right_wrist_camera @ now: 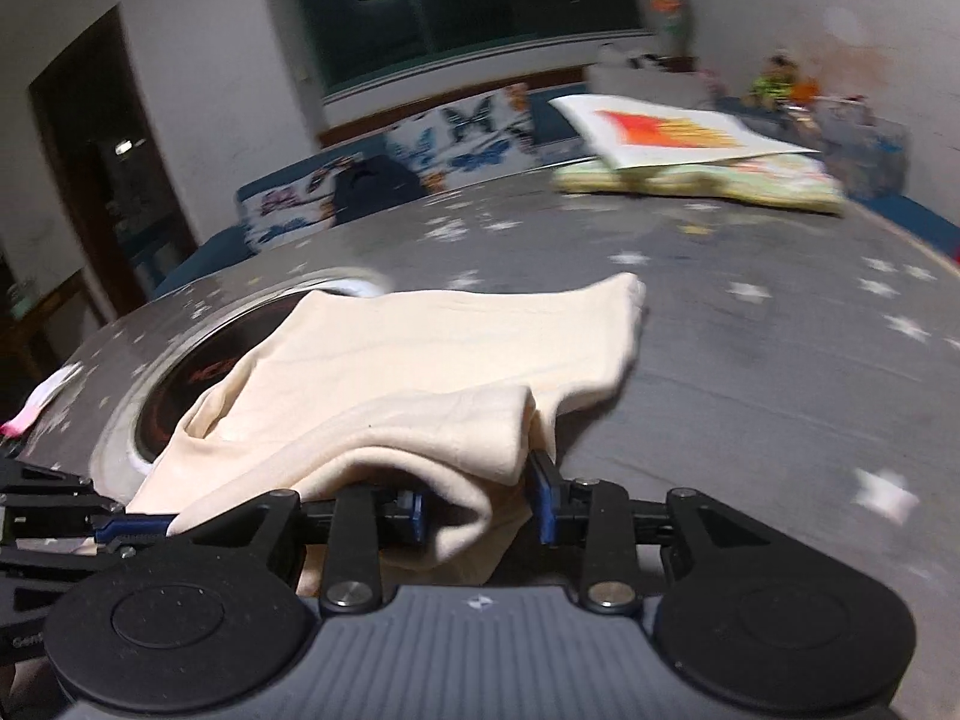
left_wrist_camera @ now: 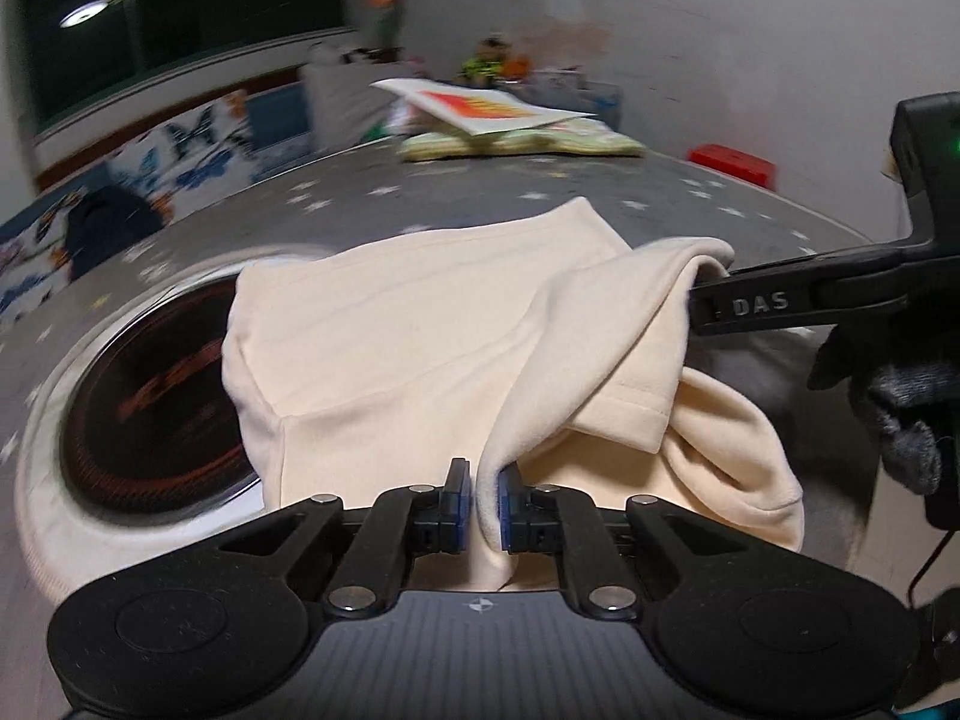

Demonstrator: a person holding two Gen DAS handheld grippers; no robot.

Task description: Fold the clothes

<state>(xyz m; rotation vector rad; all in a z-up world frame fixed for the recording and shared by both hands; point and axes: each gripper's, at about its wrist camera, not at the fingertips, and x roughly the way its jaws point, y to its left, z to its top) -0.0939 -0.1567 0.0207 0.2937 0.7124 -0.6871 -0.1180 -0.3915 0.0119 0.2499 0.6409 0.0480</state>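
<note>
A cream garment (left_wrist_camera: 390, 348) lies partly folded on a grey star-patterned table (left_wrist_camera: 540, 186), draped over a round dark cooktop (left_wrist_camera: 156, 402). My left gripper (left_wrist_camera: 483, 495) is shut on a fold of the cream garment at its near edge. My right gripper (left_wrist_camera: 708, 300) reaches in from the right, with cloth draped over its fingers. In the right wrist view the right gripper (right_wrist_camera: 480, 504) has its jaws apart with a thick fold of the cream garment (right_wrist_camera: 420, 372) between them; the blue pads do not press it. The left gripper (right_wrist_camera: 120, 531) shows at the left edge.
A stack of folded cloths with an orange-printed white sheet on top (left_wrist_camera: 498, 114) sits at the table's far side, also in the right wrist view (right_wrist_camera: 678, 138). A red box (left_wrist_camera: 732, 162) lies far right. A butterfly-patterned sofa (right_wrist_camera: 420, 144) stands behind the table.
</note>
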